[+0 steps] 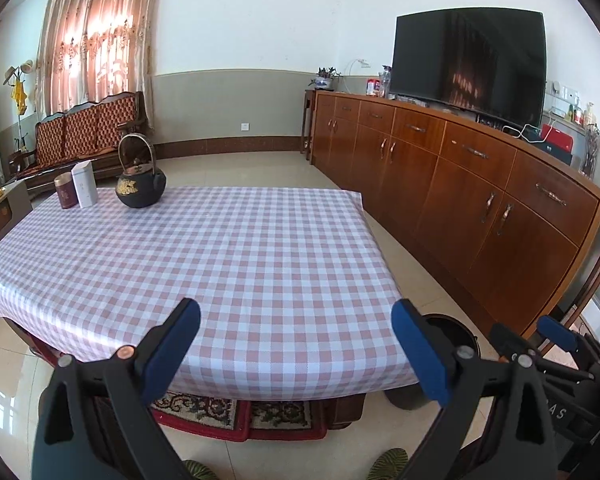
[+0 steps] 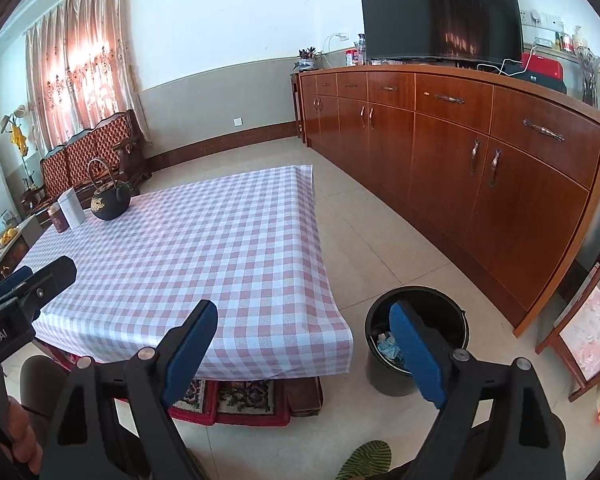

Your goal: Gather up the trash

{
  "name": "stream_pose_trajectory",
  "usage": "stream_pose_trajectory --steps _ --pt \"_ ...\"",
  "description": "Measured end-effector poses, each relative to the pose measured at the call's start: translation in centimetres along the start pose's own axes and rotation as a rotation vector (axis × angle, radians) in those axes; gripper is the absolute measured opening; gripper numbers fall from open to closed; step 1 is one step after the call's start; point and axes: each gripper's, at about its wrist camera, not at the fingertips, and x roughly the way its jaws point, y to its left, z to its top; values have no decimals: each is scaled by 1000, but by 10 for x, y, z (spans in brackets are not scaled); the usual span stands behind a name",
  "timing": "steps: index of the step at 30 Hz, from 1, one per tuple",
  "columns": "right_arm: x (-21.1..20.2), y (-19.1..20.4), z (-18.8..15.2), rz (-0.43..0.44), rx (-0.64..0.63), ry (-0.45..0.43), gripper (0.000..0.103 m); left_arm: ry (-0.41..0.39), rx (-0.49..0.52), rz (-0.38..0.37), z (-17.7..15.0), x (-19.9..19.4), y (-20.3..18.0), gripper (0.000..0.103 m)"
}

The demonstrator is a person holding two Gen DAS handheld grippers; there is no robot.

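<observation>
A black trash bin (image 2: 414, 344) stands on the floor by the table's near right corner, with crumpled bluish trash (image 2: 388, 344) inside. In the left wrist view the bin (image 1: 452, 332) is mostly hidden behind a finger. My left gripper (image 1: 296, 344) is open and empty, held over the near edge of the checked tablecloth (image 1: 236, 256). My right gripper (image 2: 304, 344) is open and empty, held between the table corner and the bin. The left gripper also shows at the left edge of the right wrist view (image 2: 28, 284).
A black teapot (image 1: 141, 188), a white box (image 1: 84, 184) and a dark red tin (image 1: 65, 191) stand at the table's far left. A long wooden sideboard (image 2: 480, 152) with a TV (image 2: 440, 12) runs along the right. A patterned rug (image 2: 228, 400) lies under the table.
</observation>
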Motion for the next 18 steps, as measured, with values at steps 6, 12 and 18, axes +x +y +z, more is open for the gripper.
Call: stream_pose_trajectory --steps 6,12,18 --pt "-3 -2 2 3 14 -16 90 4 16 -14 -4 -3 -3 97" --pt "-6 -6 3 -6 20 -25 90 4 16 -18 -5 -5 -5 97" --pt "-6 -8 2 -13 24 -26 90 6 18 -17 -7 -5 -7 97"
